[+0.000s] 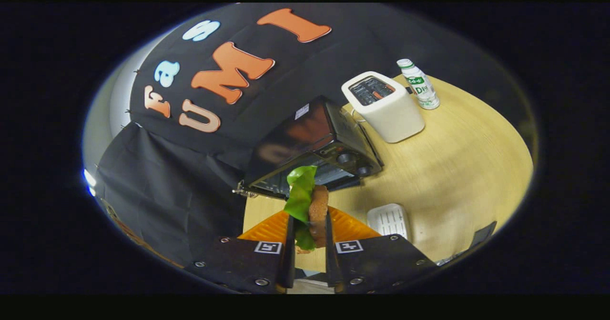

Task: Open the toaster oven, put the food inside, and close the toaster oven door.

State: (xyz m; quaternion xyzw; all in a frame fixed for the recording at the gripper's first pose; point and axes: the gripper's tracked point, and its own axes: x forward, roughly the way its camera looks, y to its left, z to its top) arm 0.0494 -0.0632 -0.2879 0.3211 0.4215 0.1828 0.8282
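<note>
I have the sandwich (312,210) pinched on edge between the gripper (308,244) fingers, both pressing its flat faces; a green lettuce leaf (300,191) stands up on one side against a brown patty or bread slice on the other. I judge it light and soft, layered, so it could shear apart or shed the leaf (the lettuce looks loose and floppy at its top). Holding it across the stack, low down and squarely, seems right; a hard squeeze would crush it, a slack one would let the layers slide.

Just beyond it, toward 12 o'clock, sits the black toaster oven (312,151), its door appearing dropped open toward me, though I cannot be sure. At 1 o'clock stands a white pop-up toaster (388,110), and past that a small white bottle (419,84). A white ribbed tray (390,219) lies at 3 o'clock, near the fingers, on the pale wooden table (457,177).
</note>
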